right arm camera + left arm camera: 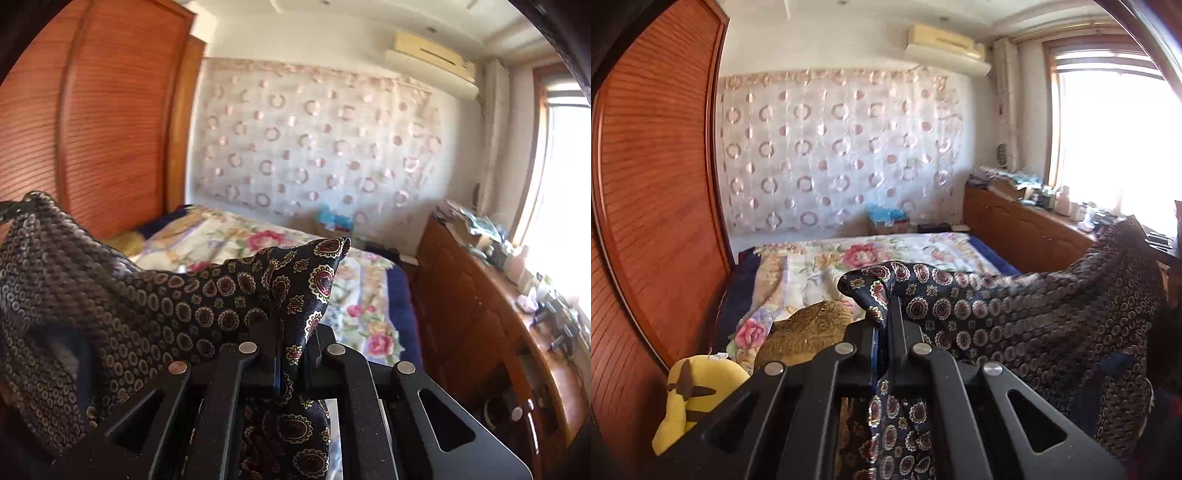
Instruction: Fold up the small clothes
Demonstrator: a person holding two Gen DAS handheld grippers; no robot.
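A dark navy garment with a red and cream medallion print is held up in the air between both grippers, above the bed. My left gripper is shut on one corner of it, and the cloth stretches away to the right. My right gripper is shut on the other corner, and the cloth stretches away to the left. More of the garment hangs down under each gripper.
A bed with a floral quilt lies below and ahead. A yellow plush toy and a gold cushion lie at its left. A wooden wardrobe stands left. A cluttered wooden dresser runs along the right under the window.
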